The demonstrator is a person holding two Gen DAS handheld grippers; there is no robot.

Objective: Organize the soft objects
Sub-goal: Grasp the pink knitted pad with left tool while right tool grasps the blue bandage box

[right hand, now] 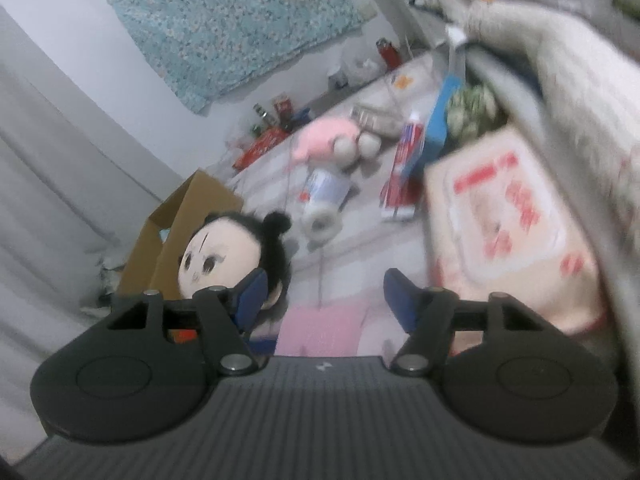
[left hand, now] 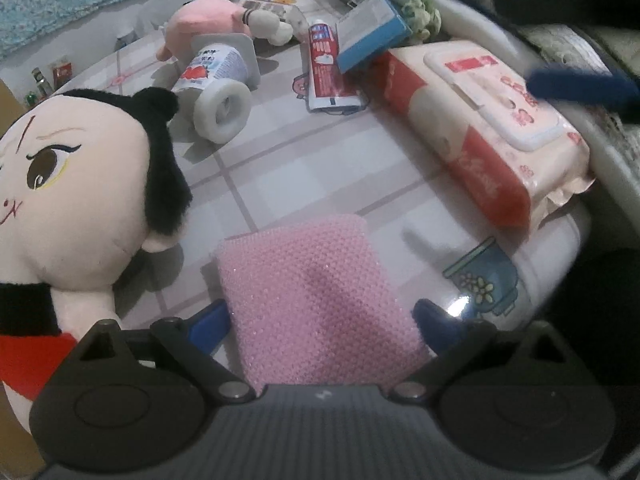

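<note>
**Supervisor:** How far along are you with the soft things?

**Operator:** Early, by my reckoning. From the left wrist view, nearly everything lies loose on the checked tablecloth [left hand: 304,168]. Biggest first: the black-haired plush doll [left hand: 76,184] sits at the near left, upright, touching nothing I hold. The wet-wipes pack [left hand: 492,128] lies along the right edge, well apart from the doll.

**Supervisor:** And the sponge?

**Operator:** The pink sponge pad [left hand: 316,296] lies flat on the cloth at the near middle, right between the fingers of my left gripper [left hand: 320,320]. Those jaws stand wide; I see a blue pad on either side of it, and neither seems to press on it. So it's either just set down or not yet picked up; I can't say which.

**Supervisor:** Further back?

**Operator:** The pink plush [left hand: 208,20] lies at the far side, with a white-capped tube [left hand: 216,80] just in front of it. To their right, a red-and-white tube [left hand: 326,68] has a blue box [left hand: 372,32] resting on it. None of that looks sorted.

**Supervisor:** Your right hand?

**Operator:** The right gripper [right hand: 324,292] is parted with nothing between its fingers, hovering above the near table. Its view is blurred, but I make out a cardboard box [right hand: 192,216] standing open beyond the doll on the left. That could be where things go, though I can't confirm it.

**Supervisor:** So what's left?

**Operator:** Doll, pink plush, sponge and wipes all need placing, I'd judge.
</note>
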